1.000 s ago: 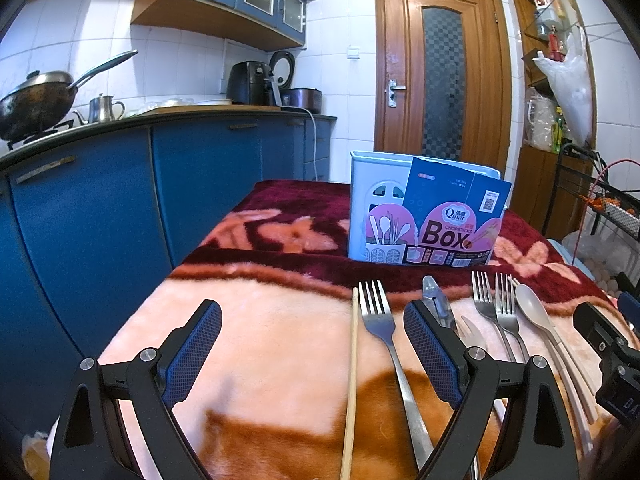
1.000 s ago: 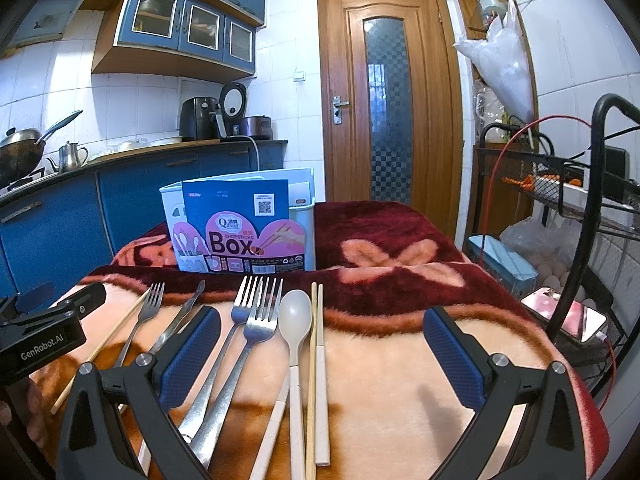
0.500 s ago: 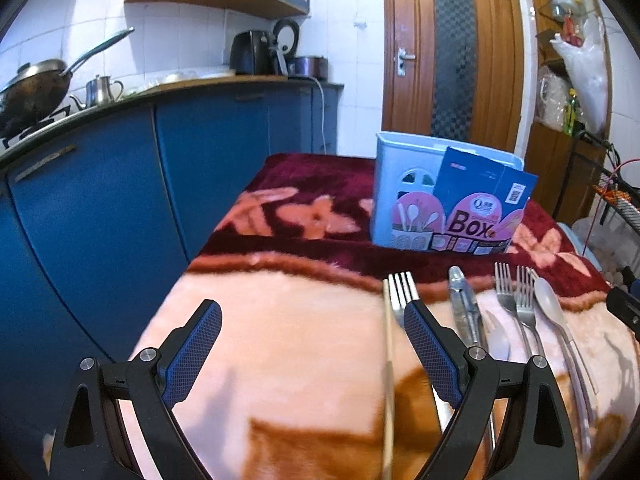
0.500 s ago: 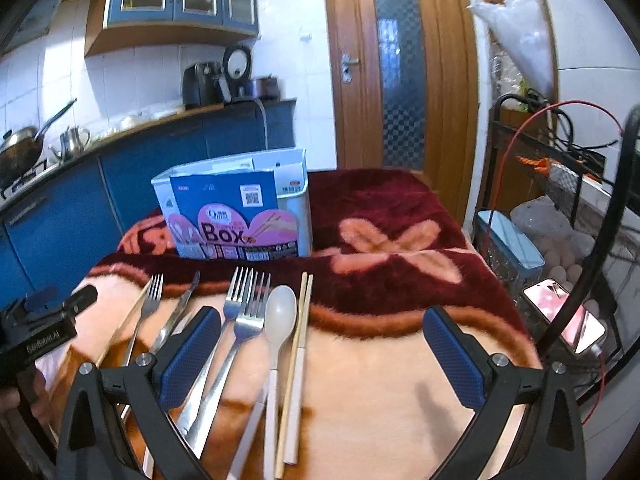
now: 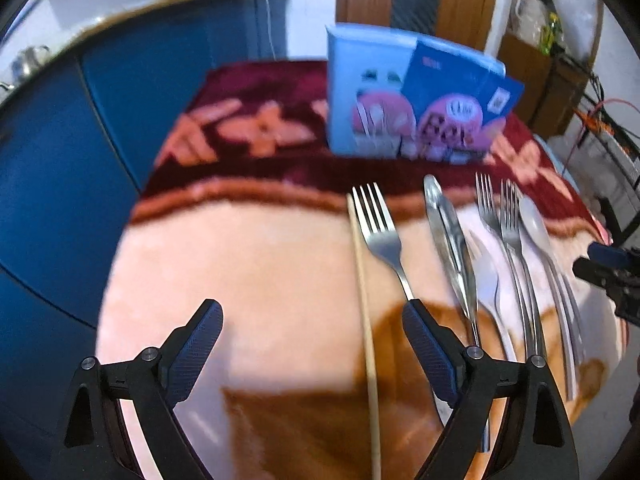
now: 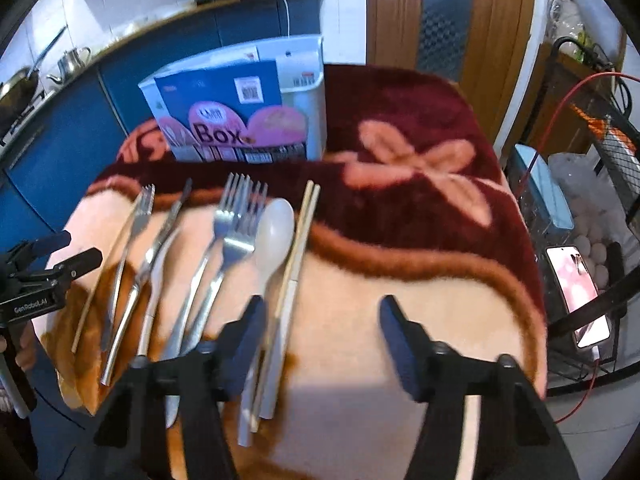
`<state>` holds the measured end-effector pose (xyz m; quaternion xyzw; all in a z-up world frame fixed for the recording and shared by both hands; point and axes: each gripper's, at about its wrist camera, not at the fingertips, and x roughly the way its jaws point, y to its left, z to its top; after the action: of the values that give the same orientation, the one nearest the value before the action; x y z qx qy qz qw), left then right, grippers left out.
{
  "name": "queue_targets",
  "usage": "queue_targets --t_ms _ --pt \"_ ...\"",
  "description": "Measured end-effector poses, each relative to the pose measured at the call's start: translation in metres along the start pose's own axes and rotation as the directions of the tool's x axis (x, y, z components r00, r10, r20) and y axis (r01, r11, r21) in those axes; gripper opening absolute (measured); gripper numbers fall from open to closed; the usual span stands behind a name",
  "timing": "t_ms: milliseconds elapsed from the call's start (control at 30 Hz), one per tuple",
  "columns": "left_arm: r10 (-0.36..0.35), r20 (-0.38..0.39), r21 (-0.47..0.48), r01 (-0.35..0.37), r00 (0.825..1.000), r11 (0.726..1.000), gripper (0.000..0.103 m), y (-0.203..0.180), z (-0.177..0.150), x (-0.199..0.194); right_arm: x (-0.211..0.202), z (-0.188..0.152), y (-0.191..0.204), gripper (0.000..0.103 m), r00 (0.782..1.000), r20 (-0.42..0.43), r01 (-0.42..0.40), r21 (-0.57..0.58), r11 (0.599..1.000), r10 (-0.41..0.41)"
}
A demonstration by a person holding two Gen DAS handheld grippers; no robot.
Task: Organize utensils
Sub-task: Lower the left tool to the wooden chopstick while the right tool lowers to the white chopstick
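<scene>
Cutlery lies in a row on the blanket (image 6: 420, 296) that covers the table, handles toward the cameras. From left to right in the right wrist view: a lone chopstick (image 6: 105, 276), a fork (image 6: 134, 232) just beside it, a knife (image 6: 148, 264), a pale spoon (image 6: 156, 292) partly under the knife, two forks (image 6: 224, 248) overlapping, a white spoon (image 6: 272, 236), and a chopstick pair (image 6: 296, 256) touching each other. Behind the row, on the dark red part of the blanket, stands the box (image 6: 240, 108), a pale blue plastic holder with a printed card sleeve across its front

Right tool (image 6: 320, 320) hangs above the near ends of the white spoon and the chopstick pair; its jaws have just been closing and stand part open, with only bare blanket between them, gripping nothing. Left tool (image 5: 312, 340) is wide open and empty too, tilted down over the lone chopstick (image 5: 366, 300), which runs between its fingers (image 5: 196, 344); its right finger covers the handle of the nearest fork (image 5: 380, 236). The left view is blurred

Blue cabinets (image 5: 60, 184) run along the left, and a wooden door (image 6: 420, 16) stands behind the table
</scene>
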<state>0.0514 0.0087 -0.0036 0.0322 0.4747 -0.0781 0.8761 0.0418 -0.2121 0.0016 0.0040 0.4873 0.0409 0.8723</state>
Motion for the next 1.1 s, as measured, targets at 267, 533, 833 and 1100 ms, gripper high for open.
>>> queue_targets --t_ms 267,533,833,1100 --pt "-0.033 -0.086 0.022 0.035 0.996 0.999 0.065 -0.003 0.010 0.011 0.014 0.010 0.000 0.036 0.992 -0.103 -0.070 -0.010 0.998 0.068" --pt "-0.032 -0.146 0.059 0.041 0.989 0.997 0.060 -0.008 0.019 0.023 0.019 0.024 -0.001 0.003 0.984 -0.119 -0.132 0.007 0.991 0.132" --pt "-0.054 -0.145 0.059 0.063 0.988 0.996 0.016 -0.005 0.016 0.016 0.022 0.011 -0.021 0.002 0.988 -0.149 -0.048 0.010 0.999 0.049" --pt "-0.060 -0.192 0.042 0.070 0.979 0.997 0.012 -0.002 0.023 0.022 0.018 0.021 -0.014 0.006 0.981 -0.154 -0.112 0.025 0.993 0.114"
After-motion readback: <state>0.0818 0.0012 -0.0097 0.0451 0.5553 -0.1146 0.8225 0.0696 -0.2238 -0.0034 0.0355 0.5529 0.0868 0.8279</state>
